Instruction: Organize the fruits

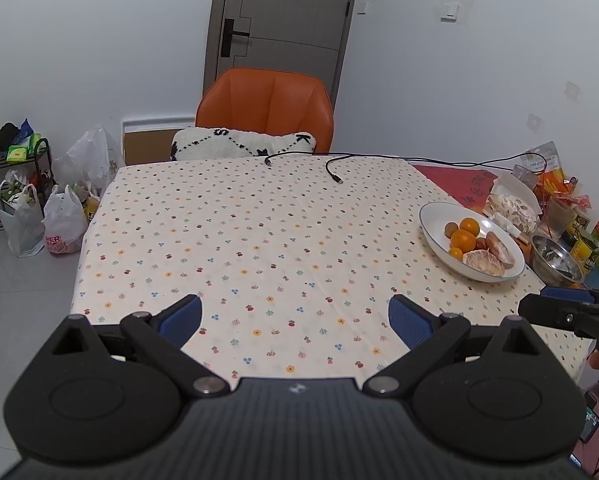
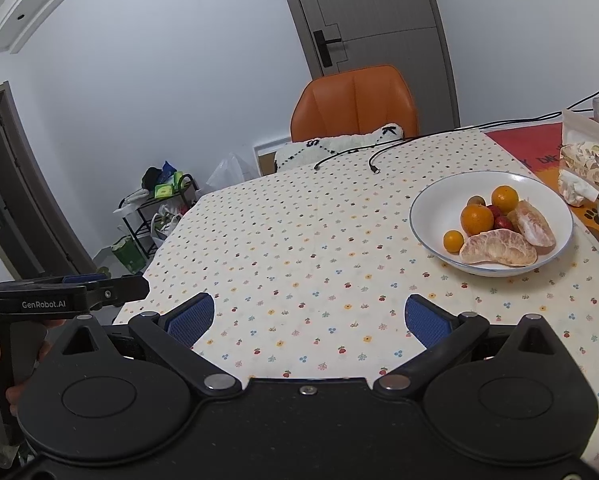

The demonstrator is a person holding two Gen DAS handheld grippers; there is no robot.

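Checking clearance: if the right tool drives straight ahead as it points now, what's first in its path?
Nothing close, apparently. The open right tool points over bare floral tablecloth; the white fruit bowl sits off to the right. Furthest along, probably the black cable ends, though depth is unclear.

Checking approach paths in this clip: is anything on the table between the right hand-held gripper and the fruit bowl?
Nothing visible does. The right hand-held gripper is open over bare patterned tablecloth, which runs uninterrupted to the white fruit bowl. The cable ends lie farther back, off that path.
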